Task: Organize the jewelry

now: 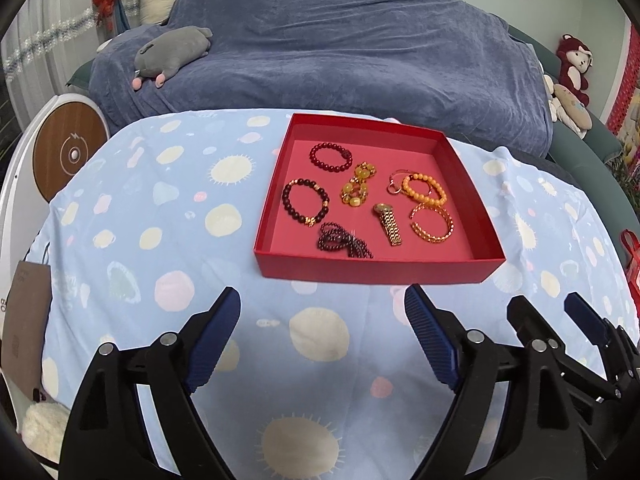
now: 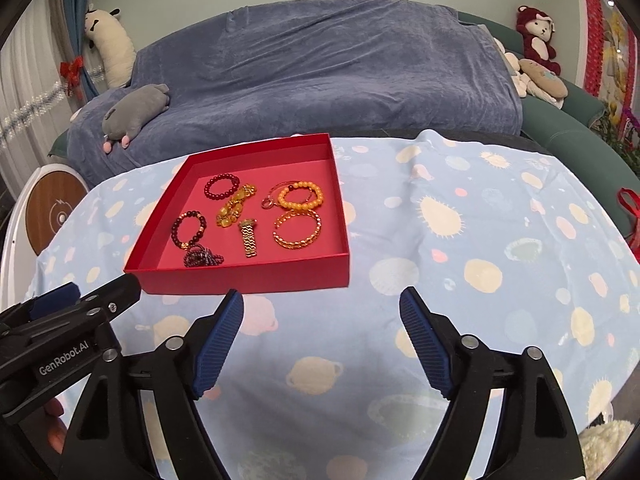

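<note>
A shallow red box (image 1: 376,270) (image 2: 240,280) sits on the blue patterned cloth and holds several pieces of jewelry: a dark red bead bracelet (image 1: 331,158) (image 2: 222,187), a dark bracelet with gold charms (image 1: 306,202) (image 2: 189,230), an amber chain (image 1: 358,188) (image 2: 236,210), an orange bead bracelet (image 1: 425,189) (image 2: 301,196), a gold bangle (image 1: 432,224) (image 2: 297,230), a gold watch (image 1: 389,224) (image 2: 249,238) and a dark bead tangle (image 1: 345,242) (image 2: 202,258). My left gripper (image 1: 322,308) (image 2: 98,292) hovers open just short of the box's near wall. My right gripper (image 2: 322,308) (image 1: 550,308) is open beside it, empty.
The cloth (image 1: 168,240) covers a table with free room left and right of the box. Behind it stands a sofa under a blue throw (image 1: 340,52) with a grey plush toy (image 1: 172,54). A round white and wood device (image 1: 68,156) stands at the left.
</note>
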Tool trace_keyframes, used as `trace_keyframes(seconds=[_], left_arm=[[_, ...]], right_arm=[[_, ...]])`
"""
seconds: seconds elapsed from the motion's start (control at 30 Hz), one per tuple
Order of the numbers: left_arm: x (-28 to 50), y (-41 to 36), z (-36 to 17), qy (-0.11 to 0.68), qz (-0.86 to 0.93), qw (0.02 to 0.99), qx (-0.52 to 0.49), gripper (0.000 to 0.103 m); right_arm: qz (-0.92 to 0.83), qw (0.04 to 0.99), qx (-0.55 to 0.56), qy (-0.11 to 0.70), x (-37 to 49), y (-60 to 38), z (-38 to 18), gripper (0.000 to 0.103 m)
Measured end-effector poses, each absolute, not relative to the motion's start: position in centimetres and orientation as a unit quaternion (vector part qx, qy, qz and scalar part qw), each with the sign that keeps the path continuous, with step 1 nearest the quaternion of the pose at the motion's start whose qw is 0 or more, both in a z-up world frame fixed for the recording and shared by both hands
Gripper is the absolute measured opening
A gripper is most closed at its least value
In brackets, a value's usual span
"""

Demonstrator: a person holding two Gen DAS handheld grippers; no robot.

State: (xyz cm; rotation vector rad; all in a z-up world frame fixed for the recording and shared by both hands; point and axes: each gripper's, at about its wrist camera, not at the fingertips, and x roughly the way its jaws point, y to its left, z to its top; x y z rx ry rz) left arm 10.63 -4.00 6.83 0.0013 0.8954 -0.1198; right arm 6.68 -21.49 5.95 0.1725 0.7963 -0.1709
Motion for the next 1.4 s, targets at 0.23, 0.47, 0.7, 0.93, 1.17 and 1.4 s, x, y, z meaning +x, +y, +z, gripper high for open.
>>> trace_keyframes(seconds=[0.23, 0.47, 0.7, 0.93, 1.17, 1.4], left_arm=[[8.6, -3.5, 6.0, 0.439, -0.046, 0.897, 0.007, 0.088], [7.4, -3.3, 5.4, 0.441, -0.044, 0.896, 0.011, 0.091], [6.7, -2.9, 5.0, 0.442, -0.041, 0.896, 0.013, 0.092], [6.5, -2.7, 4.7, 0.442, -0.041, 0.896, 0.01, 0.092], [6.5, -2.4, 4.7, 0.443, -0.035, 0.896, 0.009, 0.092], [6.5, -2.4, 4.6, 0.445, -0.034, 0.895, 0.013, 0.092]], right_arm=[[-0.086, 0.912, 0.07, 0.395, 5.0, -21.5, 5.3, 0.084], [-0.102, 0.913, 0.049, 0.392, 3.5, -20.9, 5.1, 0.086], [-0.102, 0.912, 0.052, 0.394, 2.9, -20.9, 4.9, 0.094], [-0.101, 0.912, 0.052, 0.395, 2.7, -20.9, 4.8, 0.095], [-0.1, 0.911, 0.057, 0.396, 2.7, -20.9, 4.7, 0.095], [-0.096, 0.91, 0.059, 0.398, 2.7, -20.6, 4.7, 0.095]])
